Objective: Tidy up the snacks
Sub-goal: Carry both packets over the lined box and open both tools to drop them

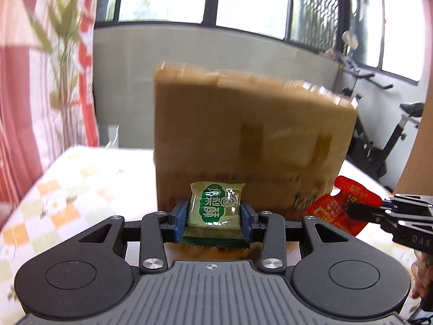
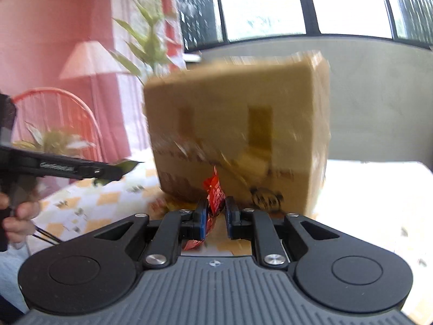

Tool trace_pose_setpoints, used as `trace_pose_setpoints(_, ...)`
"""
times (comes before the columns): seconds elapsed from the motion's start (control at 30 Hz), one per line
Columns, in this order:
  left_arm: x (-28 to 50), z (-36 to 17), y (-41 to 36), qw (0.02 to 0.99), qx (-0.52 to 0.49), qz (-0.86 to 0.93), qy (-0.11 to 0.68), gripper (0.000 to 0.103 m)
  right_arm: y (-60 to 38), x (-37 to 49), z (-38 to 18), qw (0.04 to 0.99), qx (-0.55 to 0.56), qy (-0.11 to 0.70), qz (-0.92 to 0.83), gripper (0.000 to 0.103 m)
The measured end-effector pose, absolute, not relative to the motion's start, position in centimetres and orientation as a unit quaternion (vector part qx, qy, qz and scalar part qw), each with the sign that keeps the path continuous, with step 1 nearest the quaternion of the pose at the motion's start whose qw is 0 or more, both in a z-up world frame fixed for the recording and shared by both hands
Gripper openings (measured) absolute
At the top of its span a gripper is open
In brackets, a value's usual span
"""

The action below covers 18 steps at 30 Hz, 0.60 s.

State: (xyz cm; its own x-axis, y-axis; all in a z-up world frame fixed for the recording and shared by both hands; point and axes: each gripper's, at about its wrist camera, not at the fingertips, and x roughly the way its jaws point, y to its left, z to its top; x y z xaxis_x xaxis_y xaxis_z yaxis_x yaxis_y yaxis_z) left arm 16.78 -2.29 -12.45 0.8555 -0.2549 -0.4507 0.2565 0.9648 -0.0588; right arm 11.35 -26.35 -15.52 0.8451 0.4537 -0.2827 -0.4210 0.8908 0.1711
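Note:
My left gripper [image 1: 214, 214] is shut on a green snack packet [image 1: 213, 211], its blue pads pressing both sides, held above the table. My right gripper [image 2: 216, 214] is shut on a thin red snack packet [image 2: 213, 195], gripped edge-on. In the left wrist view that red snack packet [image 1: 341, 203] and the right gripper [image 1: 351, 210] show at the right. In the right wrist view the left gripper [image 2: 119, 172] enters from the left with a sliver of green at its tip. A tall brown cardboard box [image 1: 251, 140] [image 2: 238, 130] stands blurred on the table just beyond both grippers.
The table wears a white cloth with orange and green checks [image 1: 67, 189] [image 2: 89, 200]. A person's hand [image 2: 19, 216] grips the left tool. Behind are windows, a red and white curtain [image 1: 32, 94], a plant [image 2: 146, 40], a lamp [image 2: 89, 59] and an exercise bike [image 1: 389, 135].

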Motion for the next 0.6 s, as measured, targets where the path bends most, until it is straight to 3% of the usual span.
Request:
trace_pose_setpoints(0.37, 20.3, -5.1, -5.5, 0.977, 0.028, -0.161, 0.136, 0.042, -27.7, 14.5, -6.6, 0.972, 0.067, 0.039, 0.222, 0.014)
trace_pose_setpoints(0.6, 24.8, -2.6, -8.2, 0.979, 0.043, -0.156, 0.12, 0.042, -28.4, 21.2, -4.1, 0.975, 0.112, 0.048, 0.185, 0.014)
